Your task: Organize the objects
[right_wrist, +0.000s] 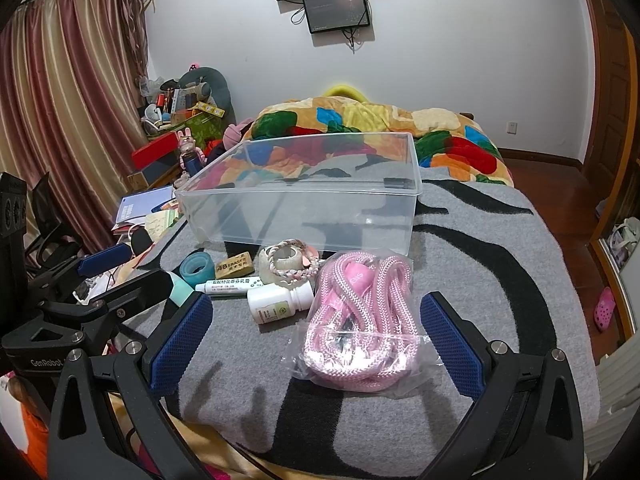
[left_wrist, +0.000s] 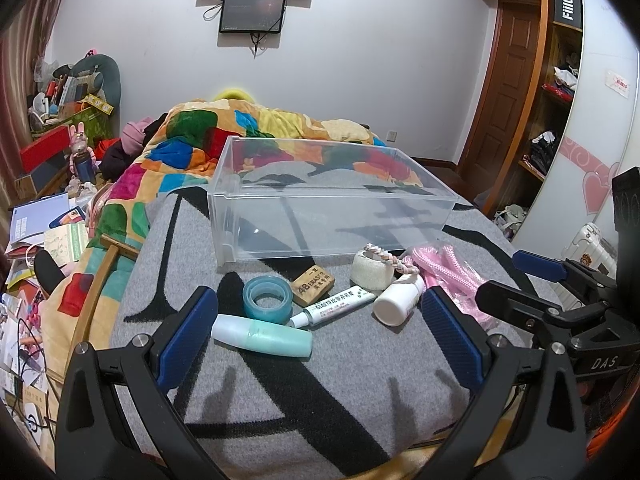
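Observation:
A clear plastic bin [left_wrist: 408,194] [right_wrist: 416,184] stands empty on the grey blanket. In front of it lie a mint bottle [left_wrist: 262,336], a tape roll [left_wrist: 267,300] [right_wrist: 196,267], an eraser block [left_wrist: 313,285] [right_wrist: 236,266], a tube [left_wrist: 334,306] [right_wrist: 230,283], a white pill bottle [left_wrist: 398,300] [right_wrist: 278,300], a bandage roll with braided band [left_wrist: 372,266] [right_wrist: 286,260] and a bagged pink rope [right_wrist: 360,320] [left_wrist: 444,266]. My left gripper [left_wrist: 318,338] is open, just before the mint bottle. My right gripper [right_wrist: 316,334] is open around the rope bag's near end.
A colourful quilt [left_wrist: 192,140] [right_wrist: 440,136] lies behind the bin. Cluttered boxes and papers [left_wrist: 48,208] fill the floor on the left. A wooden door [left_wrist: 504,92] and shelves stand at the right. The other gripper shows at each view's side.

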